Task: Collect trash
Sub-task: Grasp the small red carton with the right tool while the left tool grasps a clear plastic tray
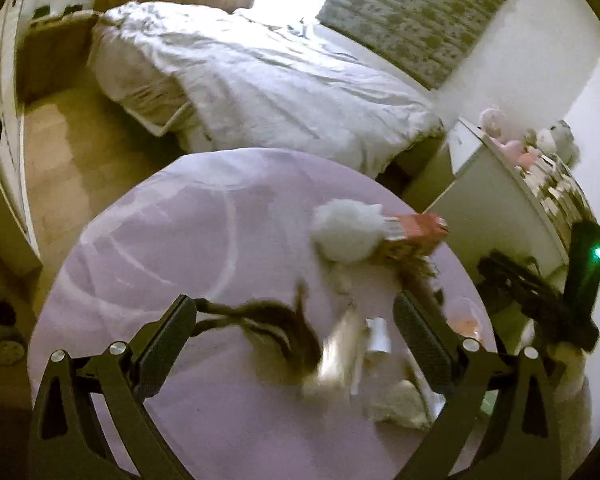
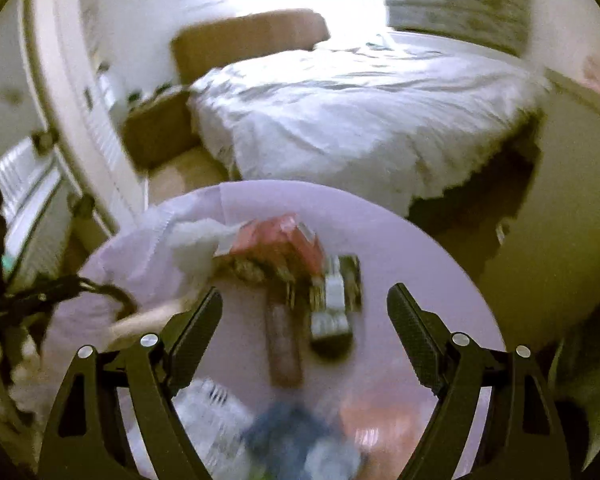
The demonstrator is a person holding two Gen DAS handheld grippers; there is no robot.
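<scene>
Trash lies scattered on a round lilac surface (image 1: 160, 240): a white fluffy wad (image 1: 348, 232), a pink box (image 1: 416, 228), a dark striped wrapper (image 1: 288, 328), a silvery wrapper (image 1: 340, 348) and crumpled white paper (image 1: 400, 404). My left gripper (image 1: 294, 306) hangs open over the wrappers and grips nothing. The blurred right wrist view shows the same wad (image 2: 192, 240), pink box (image 2: 280, 236), a brown bar-shaped wrapper (image 2: 284, 344), a small grey-white carton (image 2: 332, 304) and a blue crumpled piece (image 2: 296, 436). My right gripper (image 2: 306, 294) is open above them, empty.
A bed with a white duvet (image 1: 260, 80) stands beyond the lilac surface. A white cabinet (image 1: 488, 184) with plush toys is at the right, a white door (image 1: 4, 100) at the left. Wooden floor (image 1: 72, 160) lies between door and bed. A clear cup (image 1: 466, 316) stands near the surface's right edge.
</scene>
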